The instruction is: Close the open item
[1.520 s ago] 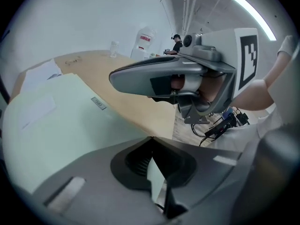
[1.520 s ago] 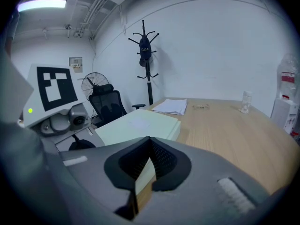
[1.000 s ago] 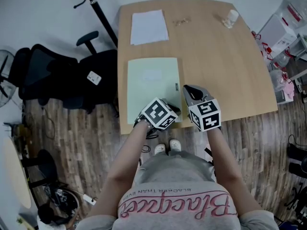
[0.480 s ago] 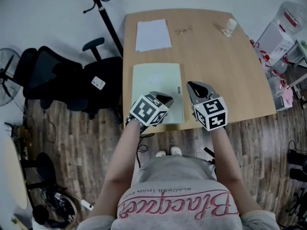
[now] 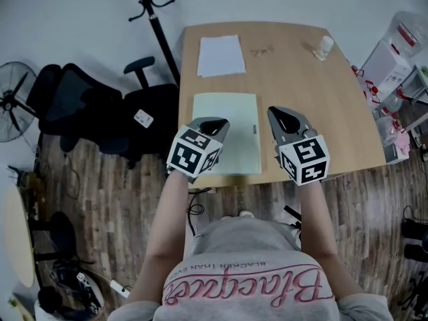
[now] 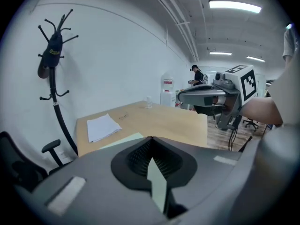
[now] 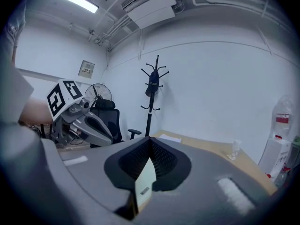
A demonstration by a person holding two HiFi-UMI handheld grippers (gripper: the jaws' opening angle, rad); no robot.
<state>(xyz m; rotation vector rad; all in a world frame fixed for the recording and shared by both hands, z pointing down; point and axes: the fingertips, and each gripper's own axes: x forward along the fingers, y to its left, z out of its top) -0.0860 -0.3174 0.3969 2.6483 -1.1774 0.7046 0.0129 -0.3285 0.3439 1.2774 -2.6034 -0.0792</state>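
Upside down, shirt [image 5: 244, 243] reads "BLACKER THAN EVER"; folder [image 5: 226, 122] label illegible.

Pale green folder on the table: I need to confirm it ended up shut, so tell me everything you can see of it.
The pale green folder lies flat near the front edge of the wooden table and is closed. It shows one plain, smooth rectangular cover, apparently thin plastic or card, with a small dark tab at its right edge. The left gripper, raised above it, hides its near left corner. The right gripper hangs to its right. Neither touches it.
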